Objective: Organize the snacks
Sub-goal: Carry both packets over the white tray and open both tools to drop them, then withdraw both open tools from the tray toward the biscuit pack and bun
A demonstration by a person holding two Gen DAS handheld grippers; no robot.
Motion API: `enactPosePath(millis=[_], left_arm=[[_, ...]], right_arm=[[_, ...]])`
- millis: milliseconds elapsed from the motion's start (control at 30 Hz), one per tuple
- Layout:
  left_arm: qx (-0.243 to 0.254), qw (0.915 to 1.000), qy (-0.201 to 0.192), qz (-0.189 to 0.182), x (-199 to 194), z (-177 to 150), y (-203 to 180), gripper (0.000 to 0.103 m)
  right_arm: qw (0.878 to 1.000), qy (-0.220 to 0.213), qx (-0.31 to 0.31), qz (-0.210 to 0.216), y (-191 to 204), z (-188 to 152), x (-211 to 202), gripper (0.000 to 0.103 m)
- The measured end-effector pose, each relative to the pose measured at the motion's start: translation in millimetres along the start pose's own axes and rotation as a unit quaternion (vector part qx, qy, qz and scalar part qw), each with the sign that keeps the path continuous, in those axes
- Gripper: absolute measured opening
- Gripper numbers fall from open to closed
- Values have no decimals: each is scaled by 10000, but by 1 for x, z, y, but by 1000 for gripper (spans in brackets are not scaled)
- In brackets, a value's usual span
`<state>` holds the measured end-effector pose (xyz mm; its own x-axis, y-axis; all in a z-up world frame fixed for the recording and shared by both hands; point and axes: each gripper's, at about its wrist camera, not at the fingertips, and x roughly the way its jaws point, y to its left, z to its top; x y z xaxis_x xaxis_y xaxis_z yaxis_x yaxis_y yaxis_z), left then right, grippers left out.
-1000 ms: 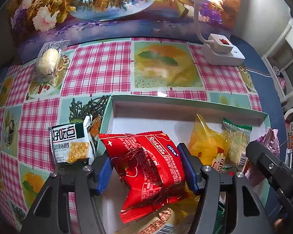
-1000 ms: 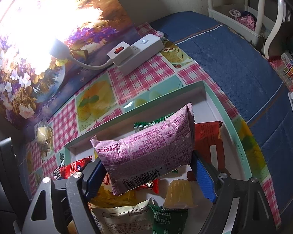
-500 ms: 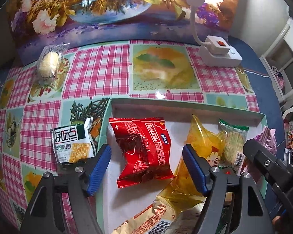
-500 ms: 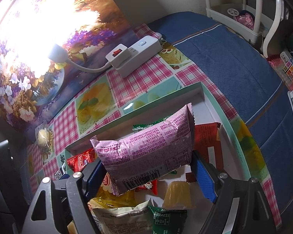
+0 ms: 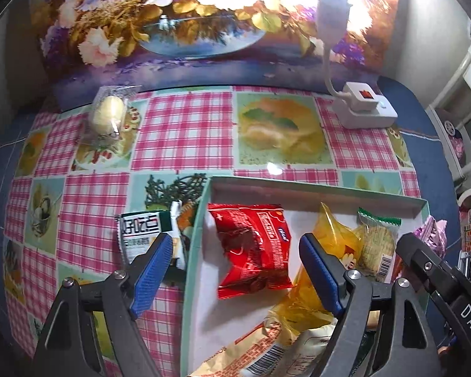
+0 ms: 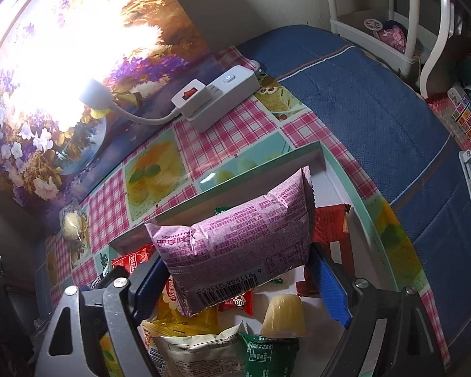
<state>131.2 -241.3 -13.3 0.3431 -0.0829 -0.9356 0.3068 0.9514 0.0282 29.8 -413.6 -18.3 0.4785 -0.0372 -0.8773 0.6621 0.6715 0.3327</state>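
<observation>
A shallow green-rimmed box (image 5: 314,188) lies on the checked tablecloth. A red snack packet (image 5: 254,248) lies flat in its left end, beside a yellow bag (image 5: 332,242) and a green-topped cracker pack (image 5: 376,242). My left gripper (image 5: 235,270) is open and empty, just above and behind the red packet. A white and green cracker packet (image 5: 144,229) lies outside the box, by my left fingertip. A clear-wrapped yellow cake (image 5: 108,113) lies at the far left. My right gripper (image 6: 238,282) is shut on a pink packet (image 6: 235,242), held above the box (image 6: 373,229).
A white power strip (image 5: 364,110) with a lit gooseneck lamp (image 5: 332,3) stands at the back right, before a flower picture (image 5: 172,25). In the right wrist view the box holds a jelly cup (image 6: 285,314), green packet (image 6: 270,355) and red box (image 6: 332,232). A white rack (image 6: 389,34) stands at far right.
My left gripper opened and let go of the red packet, which now lies flat in the box. The left gripper then drew back and up. The right gripper held the pink packet still.
</observation>
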Motion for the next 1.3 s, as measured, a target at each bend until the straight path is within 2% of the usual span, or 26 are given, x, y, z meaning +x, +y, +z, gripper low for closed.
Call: enactPosePath(millis=[400, 500, 533, 600, 900, 1300], left_arm=[[-571, 9980, -128, 219, -6, 6, 26, 84], [-792, 9961, -146, 349, -4, 7, 36, 87], [-856, 9954, -152, 391, -4, 7, 40, 94], [-989, 9939, -177, 462, -3, 7, 47, 98], [-1498, 9866, -226, 604, -5, 5, 74, 98], [-1629, 9841, -274, 647, -8, 1, 94, 98]], right_arm=[[9998, -143, -165, -47, 4, 1, -3, 93], [9996, -143, -219, -63, 5, 1, -1, 103], [9996, -155, -240, -67, 5, 1, -1, 103], [9995, -145, -286, -63, 7, 1, 0, 103], [9988, -135, -474, -66, 16, -1, 2, 103], [9964, -110, -836, -65, 42, -6, 4, 103]])
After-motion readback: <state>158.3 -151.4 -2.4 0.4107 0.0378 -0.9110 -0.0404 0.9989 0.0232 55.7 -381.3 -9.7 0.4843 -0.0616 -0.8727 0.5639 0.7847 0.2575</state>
